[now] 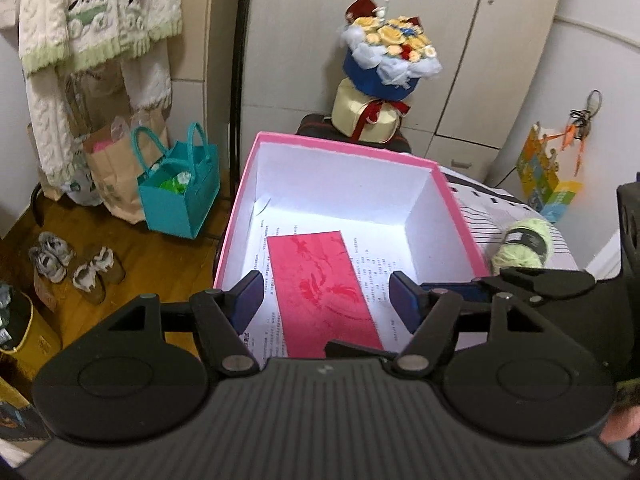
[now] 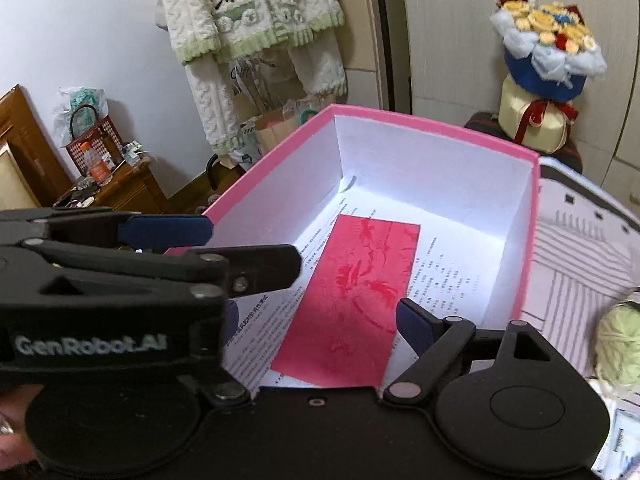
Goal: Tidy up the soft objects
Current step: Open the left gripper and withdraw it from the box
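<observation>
Ahead of your left gripper [image 1: 326,294] sits the box [image 1: 344,148], an envelope [image 1: 320,284] on paper [image 1: 376,268] inside; yarn [image 1: 520,246] lies right, outside it.

Ahead of my tongs I see a pink cardboard box [image 1: 460,216] with white inner walls, open at the top and upright. Flat on its floor lies a red rectangular envelope with a darker red pattern [image 1: 320,292], resting on printed white paper sheets [image 1: 380,276]. Just off to the right of the box, outside its wall, a pale green ball of yarn with a dark label band [image 1: 524,244] lies on its side on a striped bedsheet [image 1: 480,204].
</observation>
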The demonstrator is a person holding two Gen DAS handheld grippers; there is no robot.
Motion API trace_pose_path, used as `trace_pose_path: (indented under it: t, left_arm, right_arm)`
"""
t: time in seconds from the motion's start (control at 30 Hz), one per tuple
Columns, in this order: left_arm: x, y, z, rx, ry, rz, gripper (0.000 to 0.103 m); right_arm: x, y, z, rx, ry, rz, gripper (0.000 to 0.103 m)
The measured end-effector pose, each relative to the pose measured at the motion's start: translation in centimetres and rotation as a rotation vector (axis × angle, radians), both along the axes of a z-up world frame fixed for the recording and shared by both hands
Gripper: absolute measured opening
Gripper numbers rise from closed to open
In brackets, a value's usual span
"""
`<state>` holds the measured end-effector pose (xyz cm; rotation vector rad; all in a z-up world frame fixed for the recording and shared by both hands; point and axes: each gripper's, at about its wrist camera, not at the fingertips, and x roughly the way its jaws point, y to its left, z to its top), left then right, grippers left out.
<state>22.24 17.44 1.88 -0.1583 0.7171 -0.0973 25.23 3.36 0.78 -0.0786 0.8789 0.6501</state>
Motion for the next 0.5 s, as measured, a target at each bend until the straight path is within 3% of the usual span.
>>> trace_pose_path:
  t: [0.5]
  left_arm:
    - [-8.8,-3.8,5.0,0.018,-0.165,-0.182,0.078]
  right_arm:
    - [-7.9,-7.8,5.4,0.031,-0.160,-0.017,0.090]
